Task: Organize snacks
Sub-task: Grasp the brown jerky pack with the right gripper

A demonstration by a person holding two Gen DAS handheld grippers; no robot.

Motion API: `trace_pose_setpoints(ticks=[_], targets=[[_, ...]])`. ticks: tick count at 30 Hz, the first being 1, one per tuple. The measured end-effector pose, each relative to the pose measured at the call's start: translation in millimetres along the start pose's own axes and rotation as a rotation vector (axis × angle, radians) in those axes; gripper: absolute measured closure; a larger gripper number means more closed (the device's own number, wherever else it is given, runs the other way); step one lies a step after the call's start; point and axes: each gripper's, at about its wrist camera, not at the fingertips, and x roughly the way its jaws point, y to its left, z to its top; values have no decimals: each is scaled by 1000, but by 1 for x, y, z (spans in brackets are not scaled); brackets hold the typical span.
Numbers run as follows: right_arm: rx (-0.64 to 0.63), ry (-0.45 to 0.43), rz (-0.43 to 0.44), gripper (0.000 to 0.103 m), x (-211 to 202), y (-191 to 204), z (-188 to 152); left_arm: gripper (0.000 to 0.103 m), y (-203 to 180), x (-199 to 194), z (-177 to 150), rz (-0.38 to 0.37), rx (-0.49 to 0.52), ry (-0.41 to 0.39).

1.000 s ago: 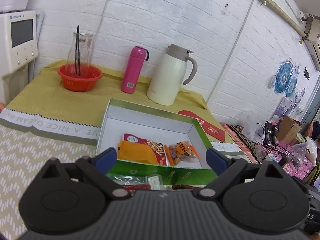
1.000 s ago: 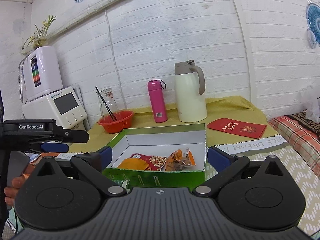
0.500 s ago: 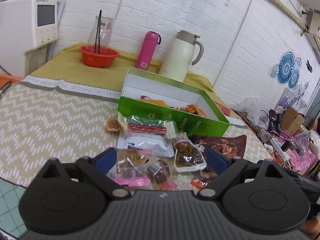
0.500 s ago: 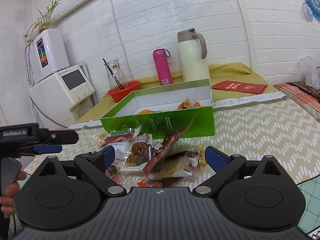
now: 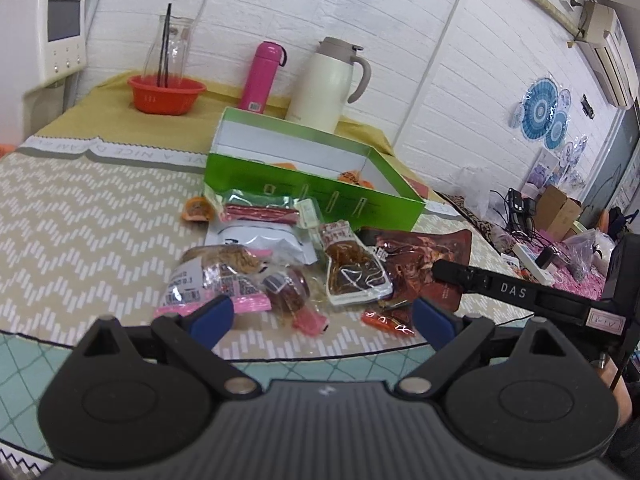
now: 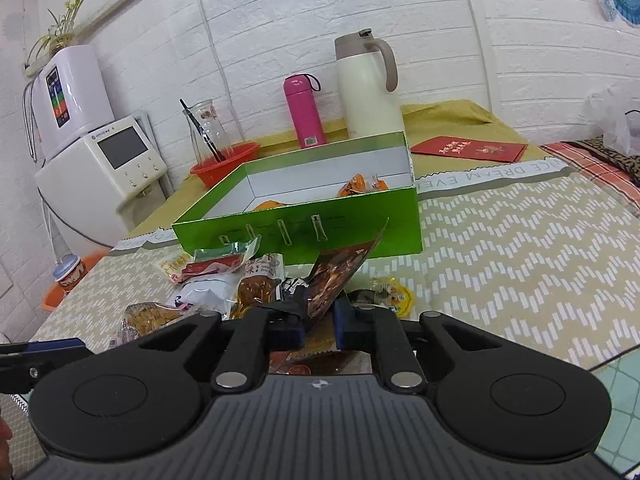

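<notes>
A green box [image 5: 312,196] [image 6: 304,228] with white inner walls holds a few orange snack packs. In front of it lies a pile of loose snack packets [image 5: 280,264] on the patterned cloth. My right gripper [image 6: 318,326] is shut on the lower edge of a dark red-brown packet [image 6: 340,272], which stands tilted up toward the box. In the left wrist view that gripper [image 5: 438,270] reaches in from the right onto the same packet [image 5: 420,252]. My left gripper [image 5: 322,316] is open just short of the pile, with nothing between its pads.
Behind the box stand a pink bottle [image 5: 262,76], a cream thermos jug [image 5: 328,84] and a red basket [image 5: 166,94] with a glass carafe. A red envelope [image 6: 468,148] lies at the back right. A white appliance [image 6: 104,168] stands left. The cloth's near edge is close.
The right jaws have gone from wide open to shut on the dark red packet. Both grippers have dropped from above the box to the pile in front of it.
</notes>
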Motion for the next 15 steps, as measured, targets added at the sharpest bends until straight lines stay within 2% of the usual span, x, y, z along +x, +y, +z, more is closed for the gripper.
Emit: trace_pose_setpoints(ticks=[4,11,15], targets=[[47,9,22,85,-23,-16,-14,10,-14,12,0,-59,32,21],[108,20,-11,73,-36,-41,-28,10,-47,38,7,-153,106,60],[129,23,-2,71,-33,-48,-30,10,-56,59,21,-176,142,72]])
